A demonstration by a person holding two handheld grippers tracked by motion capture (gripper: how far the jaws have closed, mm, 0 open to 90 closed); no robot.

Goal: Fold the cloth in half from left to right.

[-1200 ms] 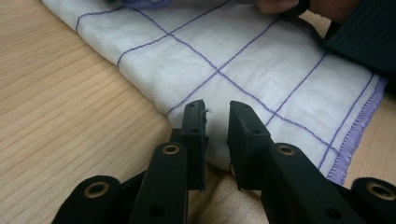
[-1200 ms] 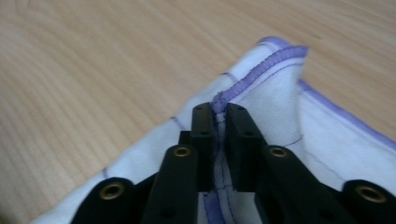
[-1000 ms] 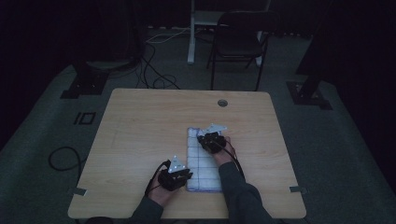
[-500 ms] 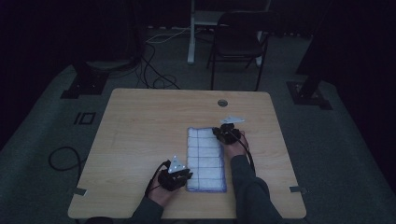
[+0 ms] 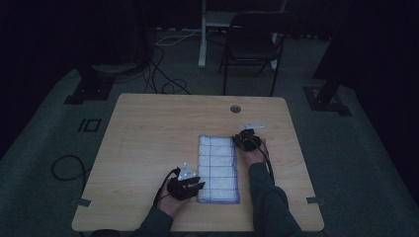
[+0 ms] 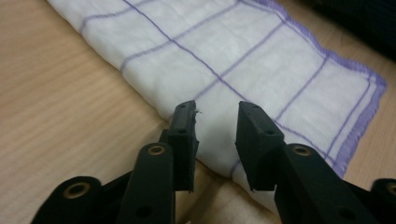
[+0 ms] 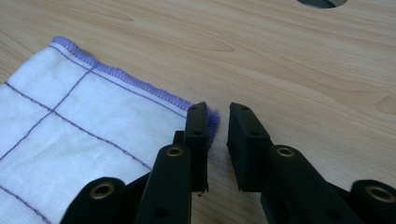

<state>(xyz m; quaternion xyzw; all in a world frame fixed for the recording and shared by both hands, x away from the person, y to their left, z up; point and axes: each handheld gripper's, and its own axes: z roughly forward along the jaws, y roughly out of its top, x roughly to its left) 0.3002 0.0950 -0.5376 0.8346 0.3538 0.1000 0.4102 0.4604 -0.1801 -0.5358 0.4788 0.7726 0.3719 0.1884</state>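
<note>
A white cloth (image 5: 217,168) with a purple grid and purple hem lies folded flat on the wooden table (image 5: 148,128). My left gripper (image 5: 196,186) is at the cloth's near left edge. In the left gripper view its jaws (image 6: 215,126) stand apart over the folded edge of the cloth (image 6: 233,51) without pinching it; they have just been opening. My right gripper (image 5: 240,139) is at the cloth's far right corner. In the right gripper view its jaws (image 7: 218,126) have just been opening, and the purple corner of the cloth (image 7: 70,121) lies loose between them.
A round cable hole (image 5: 235,108) sits in the table beyond the right gripper. Bare wood surrounds the cloth on the left and far side. On the dark floor behind the table stand a chair (image 5: 254,44) and stands with cables.
My right gripper has moved to the right, from over the cloth to its far right corner, and the cloth now lies a little wider. The left hand has stayed in place.
</note>
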